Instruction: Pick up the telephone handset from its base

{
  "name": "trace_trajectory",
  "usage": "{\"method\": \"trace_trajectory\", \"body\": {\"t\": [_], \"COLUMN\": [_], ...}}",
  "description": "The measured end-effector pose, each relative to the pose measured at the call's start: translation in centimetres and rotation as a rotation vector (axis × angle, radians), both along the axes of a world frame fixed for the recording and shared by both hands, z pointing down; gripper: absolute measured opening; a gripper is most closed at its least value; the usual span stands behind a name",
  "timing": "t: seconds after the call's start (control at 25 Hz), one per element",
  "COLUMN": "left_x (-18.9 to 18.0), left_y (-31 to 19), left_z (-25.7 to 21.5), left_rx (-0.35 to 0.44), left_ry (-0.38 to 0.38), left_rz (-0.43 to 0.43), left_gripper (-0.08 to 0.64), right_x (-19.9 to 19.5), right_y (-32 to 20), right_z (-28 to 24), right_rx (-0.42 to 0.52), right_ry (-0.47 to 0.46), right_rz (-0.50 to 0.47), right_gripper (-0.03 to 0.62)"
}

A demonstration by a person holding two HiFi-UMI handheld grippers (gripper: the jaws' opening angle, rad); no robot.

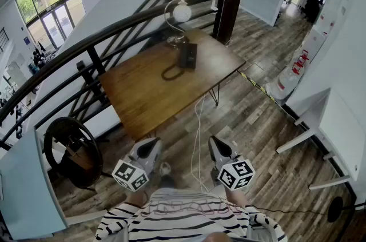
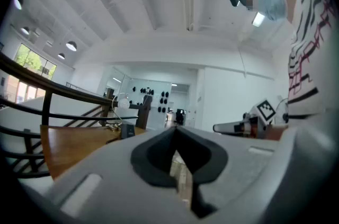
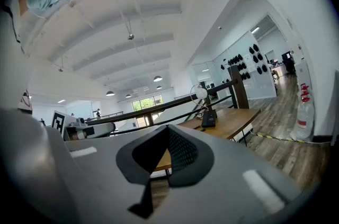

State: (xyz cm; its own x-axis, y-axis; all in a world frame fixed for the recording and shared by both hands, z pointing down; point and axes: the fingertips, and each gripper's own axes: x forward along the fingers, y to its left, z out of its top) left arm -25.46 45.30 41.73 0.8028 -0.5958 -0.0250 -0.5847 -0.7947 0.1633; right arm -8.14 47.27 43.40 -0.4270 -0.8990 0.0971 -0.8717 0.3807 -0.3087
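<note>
Jaws of the left gripper (image 1: 151,146) and right gripper (image 1: 219,146) were pressed together, empty, well short of the brown wooden table (image 1: 148,98) on a grey plank floor (image 1: 257,115) beside a dark curved railing (image 1: 86,45). On the table's far end sat the black telephone (image 1: 187,55), its handset too small to separate from the base.

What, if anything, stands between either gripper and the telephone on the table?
Nothing visible does. The left gripper and right gripper, both shut and empty, sit short of the table, whose top is bare up to the telephone and its looped cord.
</note>
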Motion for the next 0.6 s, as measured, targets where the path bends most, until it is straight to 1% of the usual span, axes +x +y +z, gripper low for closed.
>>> {"method": "trace_trajectory", "body": {"t": [0.2, 0.36, 0.4, 0.44, 0.48, 0.52, 0.56, 0.6], "left_x": [0.1, 0.4, 0.5, 0.6, 0.8, 1.0, 1.2, 1.3], "left_y": [0.4, 0.4, 0.1, -0.3, -0.7, -1.1, -1.5, -2.0], "left_z": [0.1, 0.5, 0.5, 0.6, 0.7, 0.7, 0.8, 1.0], "left_rx": [0.011, 0.034, 0.032, 0.029, 0.025, 0.019, 0.013, 0.006], "left_ry": [-0.01, -0.02, -0.014, -0.007, -0.004, -0.004, -0.005, -0.005], "left_rz": [0.001, -0.025, -0.031, -0.038, -0.044, -0.048, -0.049, -0.047], "left_gripper": [0.003, 0.006, 0.006, 0.048, 0.167, 0.221, 0.221, 0.219], "right_x": [-0.2, 0.1, 0.2, 0.3, 0.4, 0.6, 0.8, 0.9], "right_y": [0.3, 0.2, -0.1, -0.4, -0.7, -1.1, -1.4, -1.8], "right_z": [-0.3, -0.4, -0.3, -0.2, -0.1, 0.0, 0.2, 0.3], "right_rx": [0.02, 0.058, 0.062, 0.063, 0.061, 0.058, 0.053, 0.048], "right_ry": [-0.011, -0.01, -0.007, -0.002, 0.002, 0.005, 0.004, 0.002], "right_rz": [-0.002, 0.018, 0.023, 0.028, 0.035, 0.04, 0.042, 0.044], "right_gripper": [0.002, 0.006, 0.037, 0.076, 0.08, 0.08, 0.083, 0.102]}}
